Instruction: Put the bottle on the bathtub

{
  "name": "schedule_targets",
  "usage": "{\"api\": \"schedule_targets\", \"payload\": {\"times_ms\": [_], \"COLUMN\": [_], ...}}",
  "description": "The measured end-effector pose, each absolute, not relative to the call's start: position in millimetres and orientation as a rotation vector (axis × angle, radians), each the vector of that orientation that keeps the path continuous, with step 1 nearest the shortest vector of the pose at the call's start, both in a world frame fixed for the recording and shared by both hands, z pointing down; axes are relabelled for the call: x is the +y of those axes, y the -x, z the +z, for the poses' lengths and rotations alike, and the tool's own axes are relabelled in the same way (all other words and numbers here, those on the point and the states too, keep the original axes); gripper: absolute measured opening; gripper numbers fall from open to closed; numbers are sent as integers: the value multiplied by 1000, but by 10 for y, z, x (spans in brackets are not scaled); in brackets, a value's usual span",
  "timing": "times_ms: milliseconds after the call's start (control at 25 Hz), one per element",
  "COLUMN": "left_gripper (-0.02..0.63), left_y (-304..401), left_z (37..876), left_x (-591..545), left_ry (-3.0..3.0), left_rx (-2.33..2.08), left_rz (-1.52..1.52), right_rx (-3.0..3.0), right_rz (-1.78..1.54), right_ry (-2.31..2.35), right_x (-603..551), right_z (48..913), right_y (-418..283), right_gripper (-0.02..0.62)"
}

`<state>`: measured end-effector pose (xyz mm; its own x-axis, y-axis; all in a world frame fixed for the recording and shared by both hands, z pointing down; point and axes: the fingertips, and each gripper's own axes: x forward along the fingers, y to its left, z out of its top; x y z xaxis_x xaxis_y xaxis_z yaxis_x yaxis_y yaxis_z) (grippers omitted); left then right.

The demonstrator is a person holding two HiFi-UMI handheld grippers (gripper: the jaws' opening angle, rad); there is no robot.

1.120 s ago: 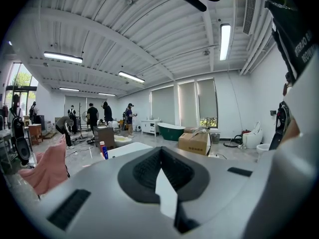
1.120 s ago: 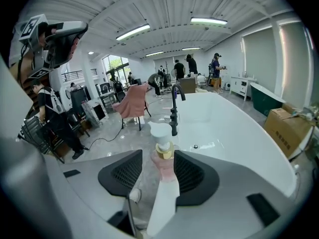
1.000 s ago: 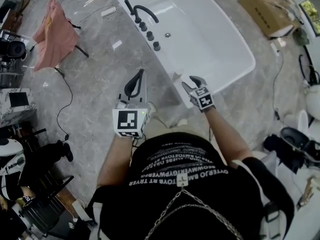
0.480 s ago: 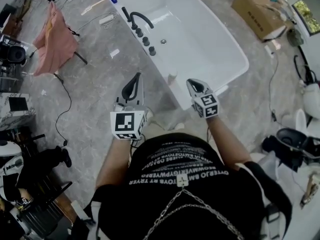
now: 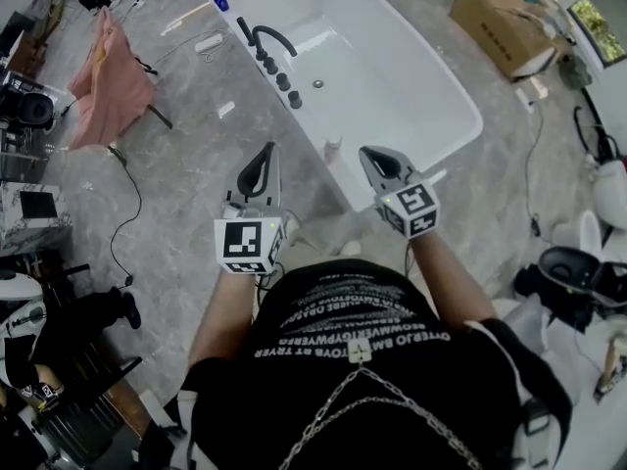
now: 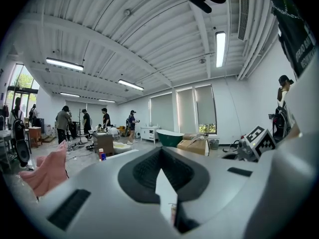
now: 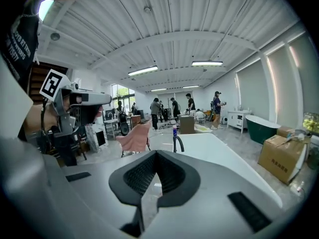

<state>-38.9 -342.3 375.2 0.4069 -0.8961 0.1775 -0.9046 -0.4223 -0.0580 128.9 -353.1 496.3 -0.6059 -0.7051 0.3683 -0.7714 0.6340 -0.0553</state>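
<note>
Bottle [image 5: 333, 149] upright on the near left rim of the bathtub [image 5: 312, 125], long axis vertical, standing free between the two claws: just beyond and left of the right gripper [image 5: 370, 155], nearer to it than to the left gripper [image 5: 267, 150] on the other side. Right jaws just closed, pads together on nothing, left jaws likewise together and empty; placing judged done, with only a retreat clear of the bottle wanted. Plain in the head view alone: absent from the right gripper view beside the faucet [image 7: 178, 142], and at most a pinkish sliver low under the jaws in the left gripper view.
</note>
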Motion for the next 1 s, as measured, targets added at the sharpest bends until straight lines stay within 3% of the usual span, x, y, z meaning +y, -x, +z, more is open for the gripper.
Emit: {"api": "schedule_targets", "payload": {"times_ms": [400, 1000], "left_gripper": [3, 3], "left_y": [178, -11], "left_z": [3617, 3662], "left_x": [-3277, -3181], "left_ry": [-2603, -2582], "left_rx": [-1669, -1650], "left_rz": [262, 250], "right_rx": [-2632, -2659], "right_rz": [180, 125], "right_ry": [-1178, -1175], "right_x": [-3370, -3251], "right_z": [4267, 4167], "right_y": [-1414, -1594], "right_gripper": [2, 2]}}
